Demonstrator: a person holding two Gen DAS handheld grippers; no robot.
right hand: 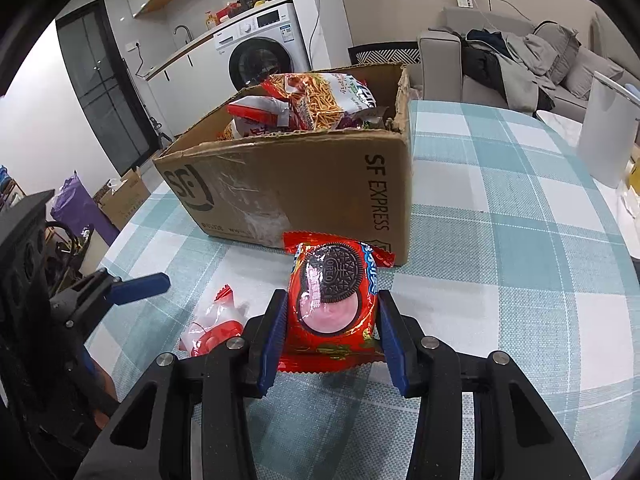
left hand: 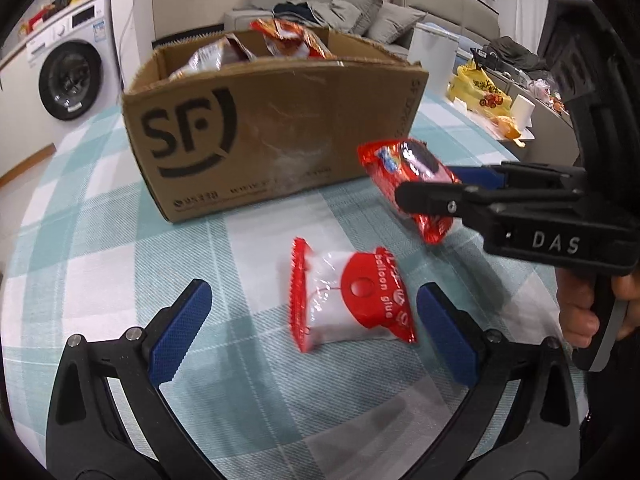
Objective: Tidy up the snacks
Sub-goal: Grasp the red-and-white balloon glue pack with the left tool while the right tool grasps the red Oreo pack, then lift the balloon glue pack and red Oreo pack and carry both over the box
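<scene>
A red Oreo packet sits between the blue pads of my right gripper, which is shut on it just in front of the cardboard SF box. The left wrist view shows the same packet in the right gripper, tilted, its lower end close to the cloth. A white and red "balloon glue" packet lies flat on the table between the spread fingers of my left gripper, which is open and not touching it. That packet and one left finger show in the right wrist view.
The box holds several snack bags. The table has a teal checked cloth. A white container stands at the right edge, with a yellow bag beyond it. A sofa and a washing machine stand behind.
</scene>
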